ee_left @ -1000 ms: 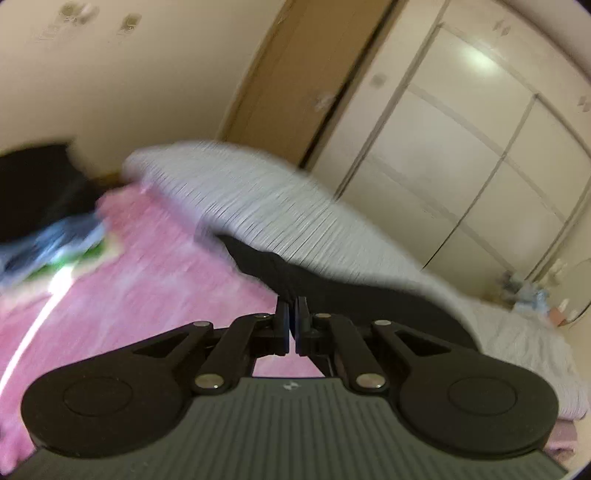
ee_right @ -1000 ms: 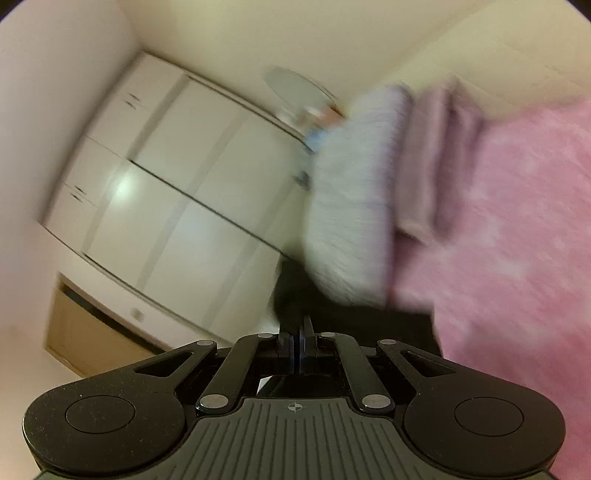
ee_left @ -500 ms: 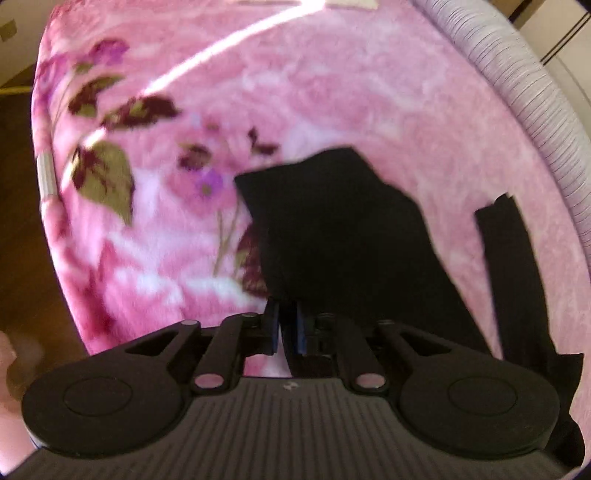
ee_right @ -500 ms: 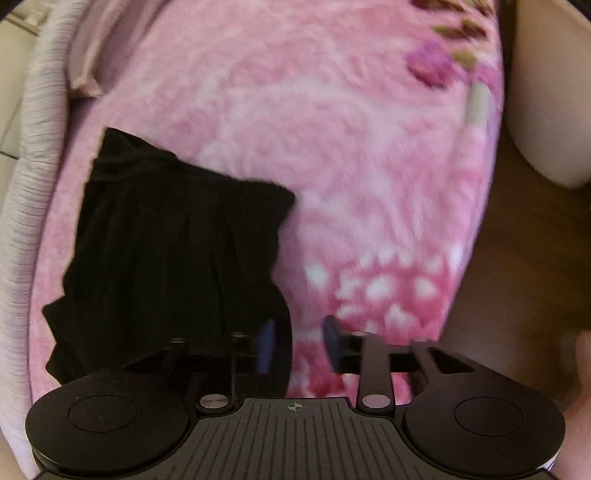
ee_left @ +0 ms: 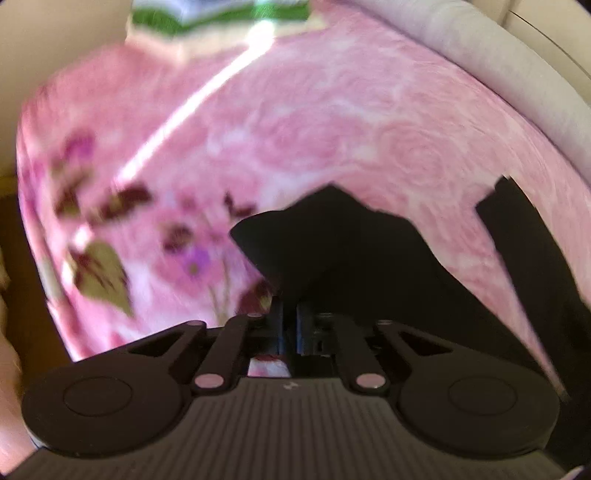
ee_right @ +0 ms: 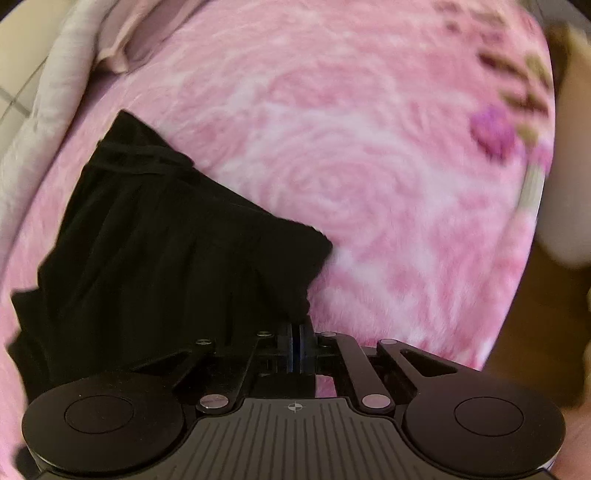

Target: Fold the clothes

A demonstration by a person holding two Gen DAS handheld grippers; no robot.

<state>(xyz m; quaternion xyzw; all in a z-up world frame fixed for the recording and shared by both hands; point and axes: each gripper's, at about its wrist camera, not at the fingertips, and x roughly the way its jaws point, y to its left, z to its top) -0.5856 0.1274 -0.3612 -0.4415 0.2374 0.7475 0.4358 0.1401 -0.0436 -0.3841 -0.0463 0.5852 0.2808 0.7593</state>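
Black garment (ee_left: 343, 251), left wrist view: lies on the pink floral blanket (ee_left: 332, 122) near its front edge, partly hidden behind the left gripper (ee_left: 290, 325); a separate-looking black strip (ee_left: 524, 243) at the right runs out of sight below. Fingers pressed together, garment edge at their tips; whether cloth is actually pinched is hard to make out. Blanket blurred; a bright light streak crosses it. Grey-white ribbed bedding (ee_left: 517, 74) borders the far right edge; green-and-white item (ee_left: 221, 11) at the far edge, cut off.

Right wrist view: black garment (ee_right: 155, 240), pleated, spread toward the blanket's (ee_right: 369, 147) left side. Right gripper (ee_right: 299, 332) fingers closed at its near corner; a pinch cannot be confirmed. Pale bedding (ee_right: 48, 92) along the left edge, mauve folded cloth (ee_right: 125, 40) beside it. Brown floor (ee_right: 535, 332) at right, blurred.
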